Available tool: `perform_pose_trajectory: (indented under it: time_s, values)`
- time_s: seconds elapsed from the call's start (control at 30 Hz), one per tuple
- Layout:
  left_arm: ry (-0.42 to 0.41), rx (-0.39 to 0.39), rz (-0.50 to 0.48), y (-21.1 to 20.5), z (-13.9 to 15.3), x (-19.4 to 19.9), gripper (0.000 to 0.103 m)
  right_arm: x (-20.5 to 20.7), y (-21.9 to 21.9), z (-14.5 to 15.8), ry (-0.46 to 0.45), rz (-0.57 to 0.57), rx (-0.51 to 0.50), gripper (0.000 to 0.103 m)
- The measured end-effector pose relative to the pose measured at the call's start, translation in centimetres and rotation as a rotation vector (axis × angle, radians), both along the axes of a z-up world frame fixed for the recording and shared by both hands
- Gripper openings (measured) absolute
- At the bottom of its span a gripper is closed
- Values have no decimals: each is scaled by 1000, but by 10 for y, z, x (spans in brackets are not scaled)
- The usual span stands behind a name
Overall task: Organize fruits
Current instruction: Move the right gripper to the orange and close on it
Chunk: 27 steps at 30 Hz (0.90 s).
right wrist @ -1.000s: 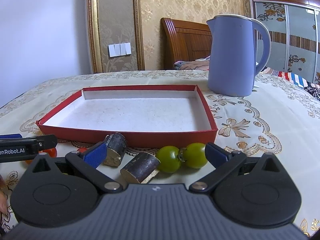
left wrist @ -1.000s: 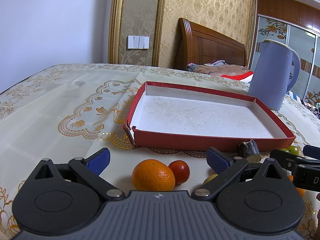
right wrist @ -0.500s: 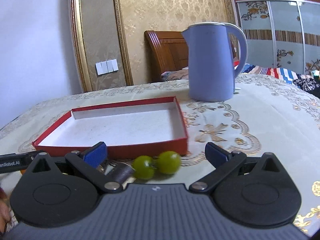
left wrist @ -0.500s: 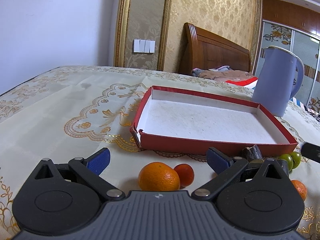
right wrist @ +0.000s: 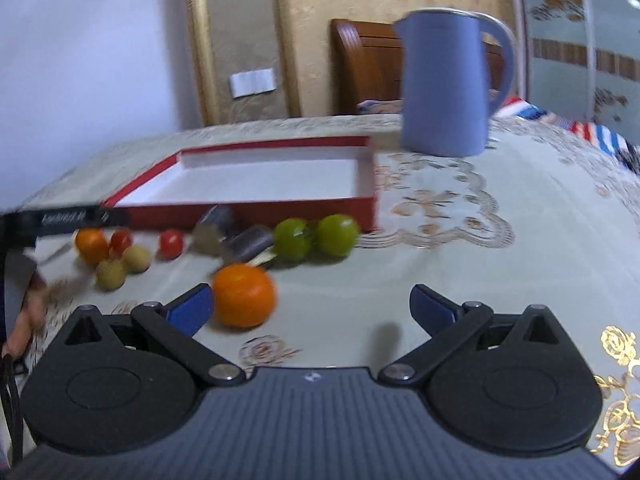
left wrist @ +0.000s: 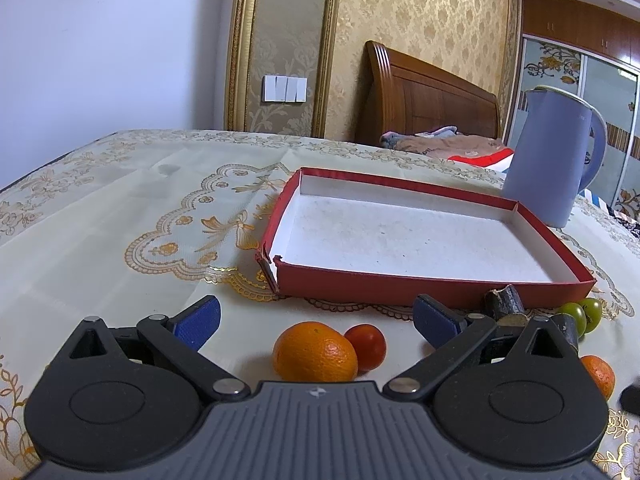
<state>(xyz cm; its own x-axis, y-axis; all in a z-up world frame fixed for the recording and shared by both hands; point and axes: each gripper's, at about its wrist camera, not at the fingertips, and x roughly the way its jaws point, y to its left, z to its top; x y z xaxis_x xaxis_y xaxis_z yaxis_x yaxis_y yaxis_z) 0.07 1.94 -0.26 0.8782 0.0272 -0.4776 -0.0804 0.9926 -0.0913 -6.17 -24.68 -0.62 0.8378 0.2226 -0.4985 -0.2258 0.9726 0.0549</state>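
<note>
A red tray (left wrist: 436, 290) with a white floor stands empty on the table; it also shows in the right wrist view (right wrist: 256, 212). In front of it lie an orange (left wrist: 315, 352), a red tomato (left wrist: 366, 347), two green fruits (left wrist: 582, 312) and dark cut pieces (left wrist: 504, 303). My left gripper (left wrist: 316, 320) is open, just behind the orange and tomato. My right gripper (right wrist: 310, 306) is open and empty, with a second orange (right wrist: 244, 295) by its left finger. The right wrist view also shows green fruits (right wrist: 316, 236), small tomatoes (right wrist: 171, 243) and pale round fruits (right wrist: 124, 266).
A blue kettle (left wrist: 554, 160) stands behind the tray's right corner; it also shows in the right wrist view (right wrist: 448, 84). The cream patterned tablecloth (left wrist: 100, 220) covers the table. A wooden headboard (left wrist: 424, 104) and wall are behind.
My right gripper has pulled back and up, so more fruit and a second orange now show in front of it. My left gripper shifted slightly. Both stayed open.
</note>
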Motion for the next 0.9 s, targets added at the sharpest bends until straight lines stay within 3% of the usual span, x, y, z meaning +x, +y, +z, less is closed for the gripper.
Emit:
perform_pose_trajectory:
  time_s: [0.13,0.2,0.37,0.43,0.47,0.57,0.63,0.9]
  values:
    - [-3,-5,0,0,0,0,103,4,21,0,-13,25,-49,103]
    - [-2,-5,0,1,0,0,103,9,28,-1,1,23,-68,90]
    - [-1,-7,-1,1,0,0,103,23,33,-8,64,16,-38,85]
    - [1,-4,-1,1,0,0,103,25,34,-10,73,24,-37,69]
    - [1,-4,-1,1,0,0,103,25,33,-10,76,26,-34,56]
    - [-2,-7,4,2,0,-1,103,26,33,-11,76,25,-26,51]
    - [-1,-16,10,3,0,-2,103,25,32,-11,72,42,-10,41]
    - [-19,-27,5,21,7,-29,103,25,29,-10,71,42,19,40]
